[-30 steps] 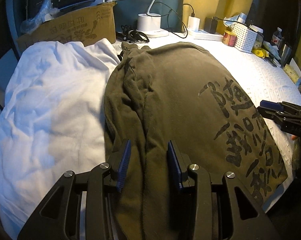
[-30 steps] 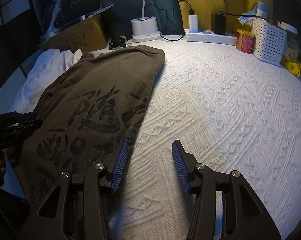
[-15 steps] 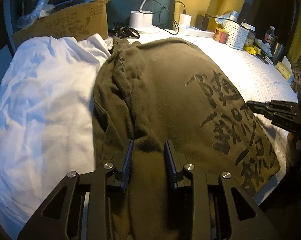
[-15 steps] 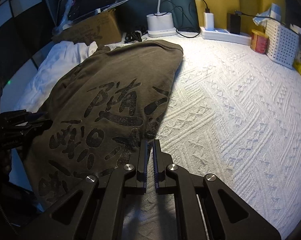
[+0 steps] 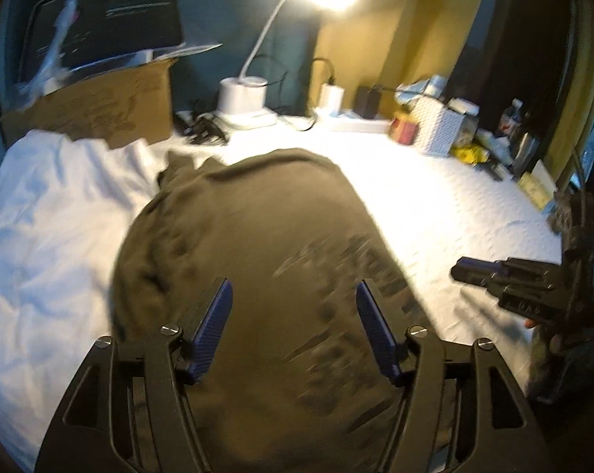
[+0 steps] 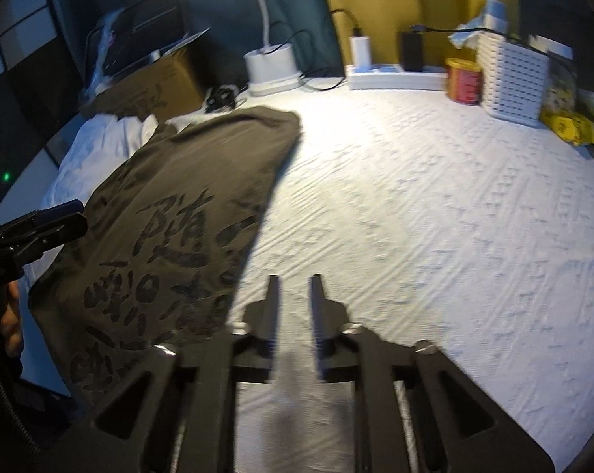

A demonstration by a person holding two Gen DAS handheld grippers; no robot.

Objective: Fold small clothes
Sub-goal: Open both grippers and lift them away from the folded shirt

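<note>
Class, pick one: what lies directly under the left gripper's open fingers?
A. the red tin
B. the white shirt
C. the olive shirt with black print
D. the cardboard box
C: the left gripper is open above the olive shirt, with the white shirt off to its left.

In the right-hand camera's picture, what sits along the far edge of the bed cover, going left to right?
Cardboard box → white lamp base → white charger → black adapter → red tin → white perforated basket → yellow packet.
</note>
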